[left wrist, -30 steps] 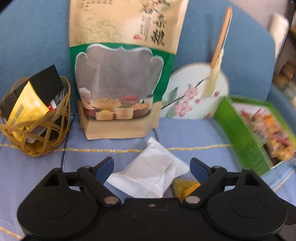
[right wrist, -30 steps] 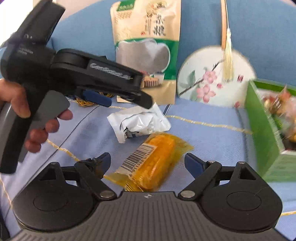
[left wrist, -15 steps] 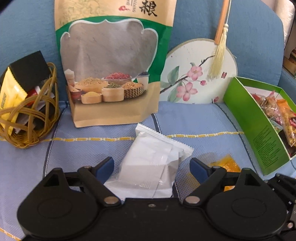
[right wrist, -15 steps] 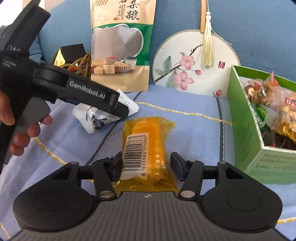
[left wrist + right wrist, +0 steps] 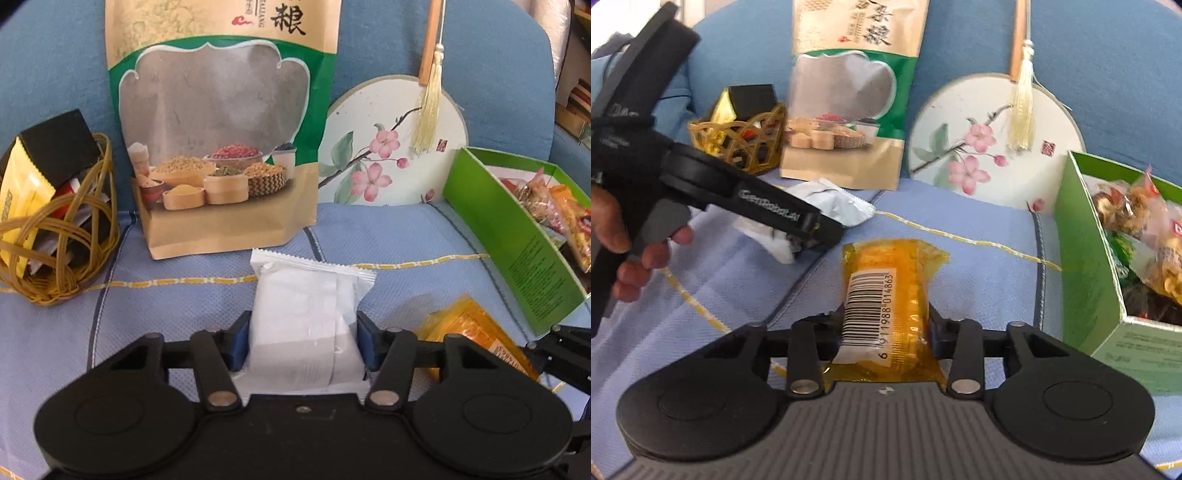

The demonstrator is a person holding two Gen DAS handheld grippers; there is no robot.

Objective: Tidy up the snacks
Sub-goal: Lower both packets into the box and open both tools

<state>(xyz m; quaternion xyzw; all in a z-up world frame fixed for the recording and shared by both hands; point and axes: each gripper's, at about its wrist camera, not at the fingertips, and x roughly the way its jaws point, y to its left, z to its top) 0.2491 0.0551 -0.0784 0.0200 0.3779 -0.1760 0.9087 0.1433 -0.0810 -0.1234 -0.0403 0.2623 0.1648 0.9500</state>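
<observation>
White snack packet [image 5: 306, 310]; orange barcoded packet [image 5: 886, 295]; green box [image 5: 517, 240]; fan [image 5: 388, 155] pink blossoms.

Open blue seat cushion [image 5: 406, 236] runs between the wicker basket [image 5: 55, 236] at its left edge and the green box [image 5: 517, 236] at its right edge. Along the back edge the tall grain pouch [image 5: 221, 147] and round fan [image 5: 391, 147] block passage.

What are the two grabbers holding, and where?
Left gripper pinches the white packet by its near end; right gripper pinches the yellow packet by its sides near the barcode.
</observation>
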